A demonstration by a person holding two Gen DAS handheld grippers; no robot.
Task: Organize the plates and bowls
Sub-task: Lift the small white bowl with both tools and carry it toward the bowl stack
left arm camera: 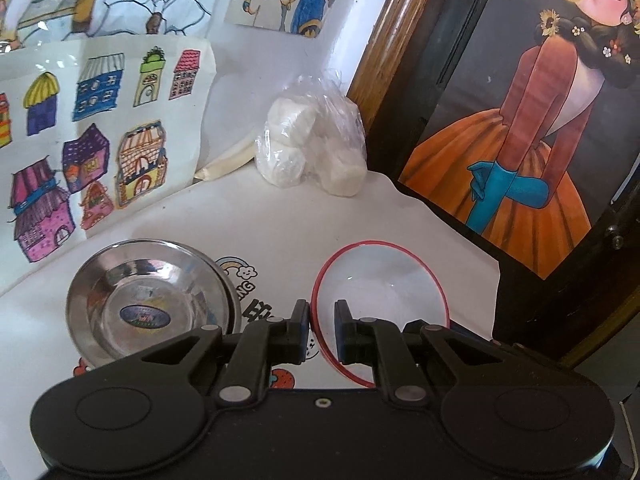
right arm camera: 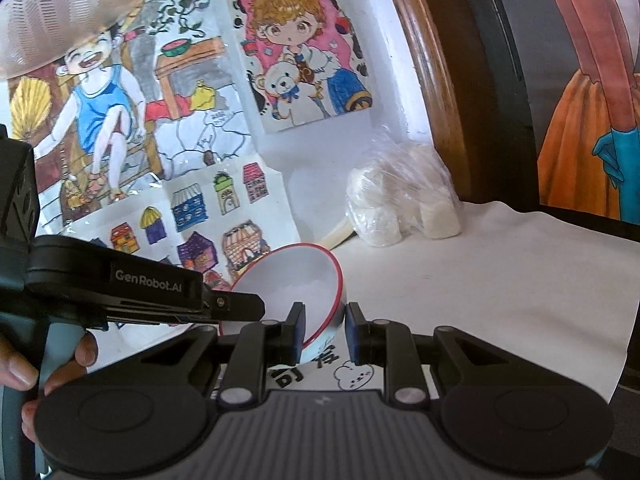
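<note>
Reading "GenRobot.AI", the left gripper [right arm camera: 248, 308] pinches the red-rimmed bowl [right arm camera: 292, 280]; right gripper [right arm camera: 325, 330] clamps its rim; tablecloth [right arm camera: 500, 280] lettering hidden.

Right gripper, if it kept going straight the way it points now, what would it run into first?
The right gripper already pinches the red-rimmed bowl; beyond that, probably bare white tablecloth, though depth is unclear.
</note>
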